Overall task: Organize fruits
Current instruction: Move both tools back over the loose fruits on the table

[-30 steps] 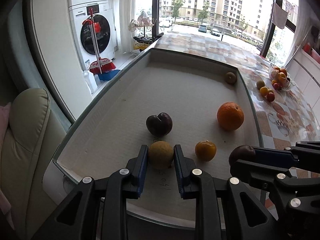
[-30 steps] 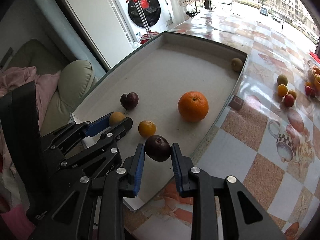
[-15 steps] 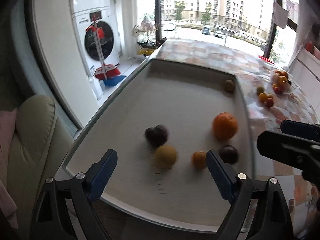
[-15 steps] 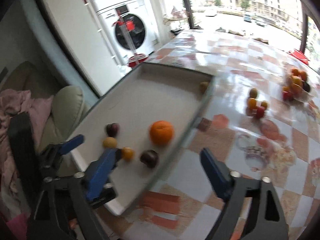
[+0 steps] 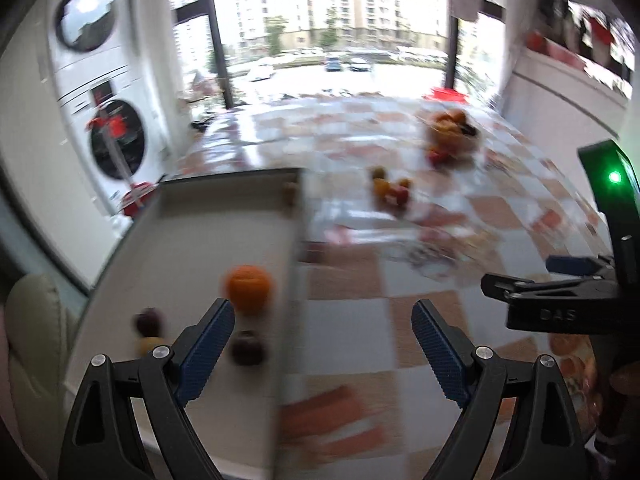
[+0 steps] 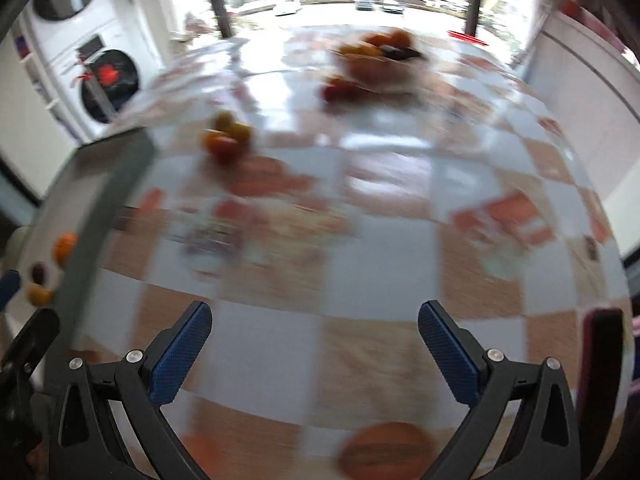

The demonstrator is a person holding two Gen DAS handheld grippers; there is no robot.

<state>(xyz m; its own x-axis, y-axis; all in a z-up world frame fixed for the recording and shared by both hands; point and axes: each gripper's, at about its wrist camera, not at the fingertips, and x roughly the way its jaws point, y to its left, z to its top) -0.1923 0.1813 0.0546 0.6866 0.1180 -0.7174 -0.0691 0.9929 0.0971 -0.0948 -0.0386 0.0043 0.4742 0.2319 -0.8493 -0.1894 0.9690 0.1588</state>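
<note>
In the left wrist view, the shallow white tray (image 5: pixel 208 240) fills the lower left of the blurred picture. On it lie a dark red plum (image 5: pixel 149 321), a small yellow round fruit (image 5: pixel 149 345) just below it, a large orange (image 5: pixel 248 288) and a dark purple round fruit (image 5: pixel 247 347). The left gripper (image 5: pixel 322 342) stands wide open with nothing between its blue pads: the orange and the purple fruit sit just beside the left pad, apart from it. Further right, loose small fruits (image 5: pixel 390 190) lie on the checked orange-and-white tablecloth (image 5: pixel 440 264), with a clear bowl of fruit (image 5: pixel 452 128) behind.

In the right wrist view, the right gripper (image 6: pixel 314 354) is spread fully and empty over bare tablecloth; the tray's fruits show only at the far left edge.

A second earlier the left jaws clamped the yellow fruit and the right jaws the purple one; both have just been opening, the fruits now rest on the tray, and both grippers have swung right toward the bowl.
</note>
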